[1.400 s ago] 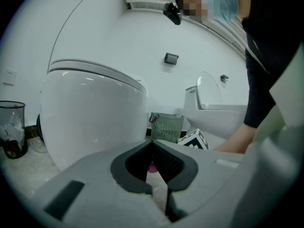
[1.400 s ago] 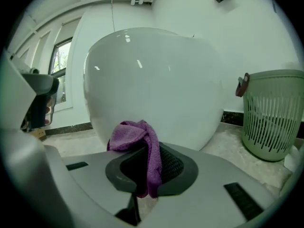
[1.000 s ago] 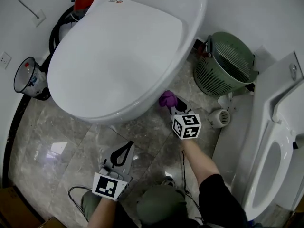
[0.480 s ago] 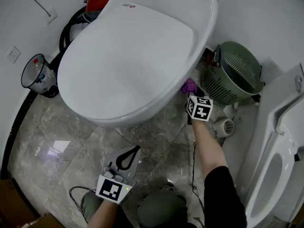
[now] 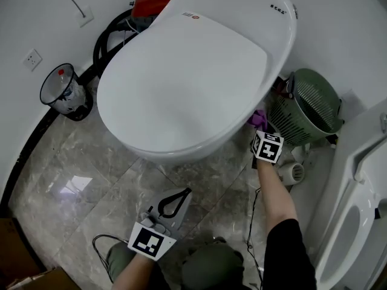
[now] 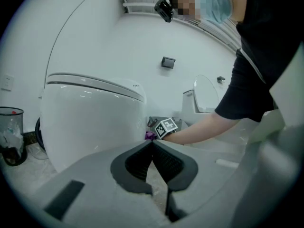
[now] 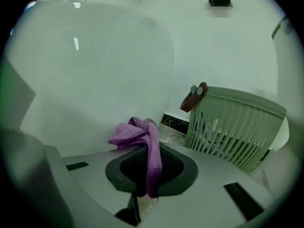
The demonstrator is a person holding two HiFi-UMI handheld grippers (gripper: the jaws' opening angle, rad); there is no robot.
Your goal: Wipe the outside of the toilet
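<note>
The white toilet [image 5: 193, 77] stands with its lid shut in the middle of the grey marble floor [image 5: 78, 174], and we look down on it from above its front. Against its outer wall on the right, below the rim, we see a purple cloth [image 5: 259, 119] pressed to the porcelain. The right gripper [image 5: 261, 128] has that cloth. In the right gripper view its jaws are closed on a fold of the cloth [image 7: 142, 137], which bunches above the tips and hangs down between the dark pads, with the toilet's side [image 7: 85, 70] just beyond it. The marker cube [image 5: 268, 147] sits behind the jaws, and a bare forearm [image 5: 275, 192] runs back from it.

The left gripper [image 5: 186, 192] hovers over the floor in front of the toilet, well apart from it. In the left gripper view we find its jaws together at the tips, with nothing between them.

Just beside the cloth, to the right, stands a green slatted basket [image 5: 305, 104], with a brown tab [image 7: 194, 97] on its rim. A second white toilet [image 5: 357, 210] lies at the far right. Behind the first toilet we see a red appliance [image 5: 154, 2] with a black hose [image 5: 106, 35], and at the left wall a clear bin [image 5: 66, 92].
</note>
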